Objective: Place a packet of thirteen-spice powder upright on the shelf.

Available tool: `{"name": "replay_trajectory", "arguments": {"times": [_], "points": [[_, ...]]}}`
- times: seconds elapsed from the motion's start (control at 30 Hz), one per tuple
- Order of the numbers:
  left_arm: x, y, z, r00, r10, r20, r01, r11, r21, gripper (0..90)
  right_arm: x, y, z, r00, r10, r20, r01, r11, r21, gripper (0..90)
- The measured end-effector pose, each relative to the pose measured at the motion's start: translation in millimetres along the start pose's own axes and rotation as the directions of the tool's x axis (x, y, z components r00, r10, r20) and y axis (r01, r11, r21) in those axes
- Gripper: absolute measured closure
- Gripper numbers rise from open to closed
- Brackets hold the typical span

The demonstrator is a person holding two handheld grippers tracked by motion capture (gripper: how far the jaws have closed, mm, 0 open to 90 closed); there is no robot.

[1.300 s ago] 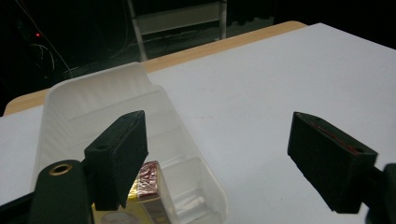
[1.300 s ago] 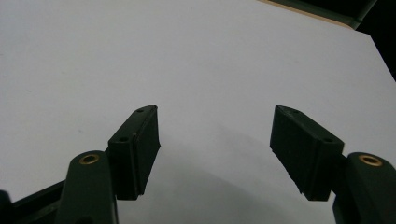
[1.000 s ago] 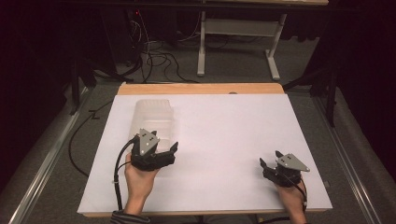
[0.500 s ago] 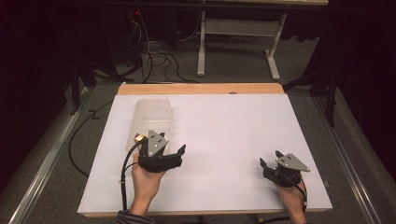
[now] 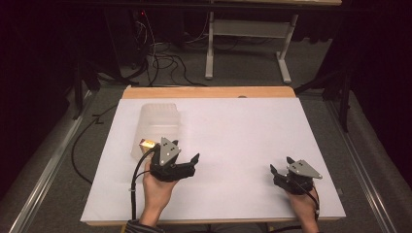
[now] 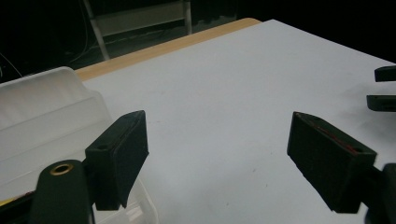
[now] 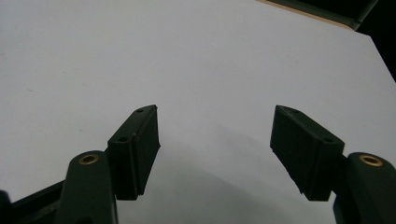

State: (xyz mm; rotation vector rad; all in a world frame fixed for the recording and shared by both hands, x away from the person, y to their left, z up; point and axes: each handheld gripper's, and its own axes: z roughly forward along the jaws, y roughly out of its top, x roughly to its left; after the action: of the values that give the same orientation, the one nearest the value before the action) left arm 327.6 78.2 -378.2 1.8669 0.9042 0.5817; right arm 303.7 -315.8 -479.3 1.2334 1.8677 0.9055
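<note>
The only thing here to handle is a clear plastic tub (image 5: 158, 127), lying at the left of the white surface (image 5: 243, 131), toward the far side. It looks thin-walled and empty apart from something small and yellowish at its near end, so I judge it light, a little springy under pressure and smooth enough to slip. Its rim or a wall edge seems the best place to take hold, with a gentle squeeze so the wall does not buckle. In the left gripper view the tub (image 6: 46, 121) sits just beside the left jaw, its milky wall passing behind that jaw.

The left hand-held gripper (image 5: 187, 165) hangs over the surface right at the tub's near end, held in the person's left hand (image 5: 156, 190), which comes up from the near edge with the wrist roughly straight. It points rightward, past the tub, not into it. Its jaws are spread wide with nothing between them.

The right hand-held gripper (image 5: 281, 171) is well apart, near the right front corner, low over bare white surface. Its jaws too stand wide and empty, aimed toward the middle.
</note>
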Motion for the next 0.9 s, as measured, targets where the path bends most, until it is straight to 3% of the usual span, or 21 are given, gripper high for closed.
{"name": "replay_trajectory", "arguments": {"times": [0.9], "points": [[-17.9, -7.5, 17.2, 0.9983, 0.0, 0.059, -0.001, 0.9998, 0.021, 21.2, -0.3, 0.0, 0.0, 1.0, -0.001, -0.001, 0.001, 1.0, -0.002, 32.9]]}}
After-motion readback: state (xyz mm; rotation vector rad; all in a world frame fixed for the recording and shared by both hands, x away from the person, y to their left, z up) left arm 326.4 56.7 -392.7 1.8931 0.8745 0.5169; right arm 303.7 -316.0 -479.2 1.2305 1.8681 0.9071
